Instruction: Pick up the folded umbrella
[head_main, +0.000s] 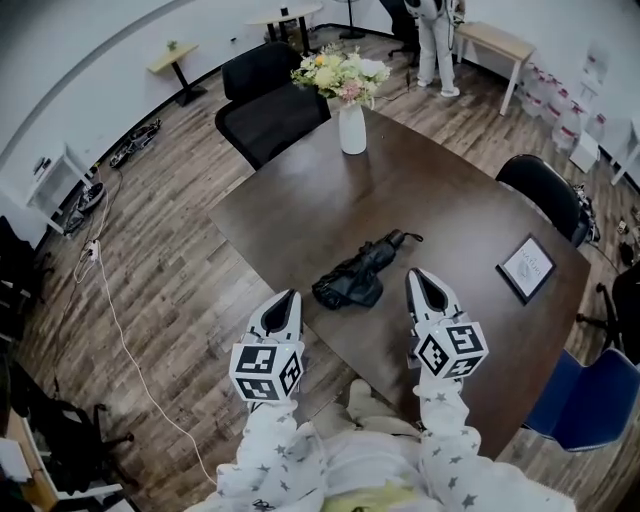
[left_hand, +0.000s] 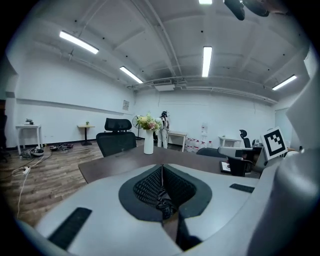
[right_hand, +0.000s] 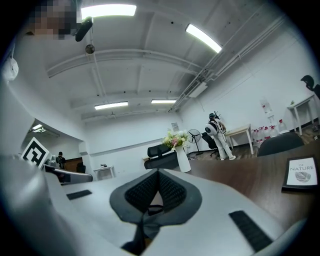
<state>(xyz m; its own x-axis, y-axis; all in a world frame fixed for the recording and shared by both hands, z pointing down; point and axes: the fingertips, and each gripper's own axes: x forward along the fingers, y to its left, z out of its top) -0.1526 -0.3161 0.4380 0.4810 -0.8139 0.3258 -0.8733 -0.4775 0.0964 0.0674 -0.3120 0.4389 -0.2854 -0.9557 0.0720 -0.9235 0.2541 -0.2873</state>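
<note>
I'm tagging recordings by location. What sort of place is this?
Most likely an office meeting room: a large dark table, black office chairs at its sides, and strip lights on the ceiling.

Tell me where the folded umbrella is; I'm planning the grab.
Head view: the folded umbrella lies on the table, between and just beyond the left claw and right claw.

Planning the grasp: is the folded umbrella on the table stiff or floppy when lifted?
The folded umbrella looks loosely bunched, so its fabric probably sags or shifts. Its handle end likely stays rigid. Lumpy shape: unlikely to roll.
</note>
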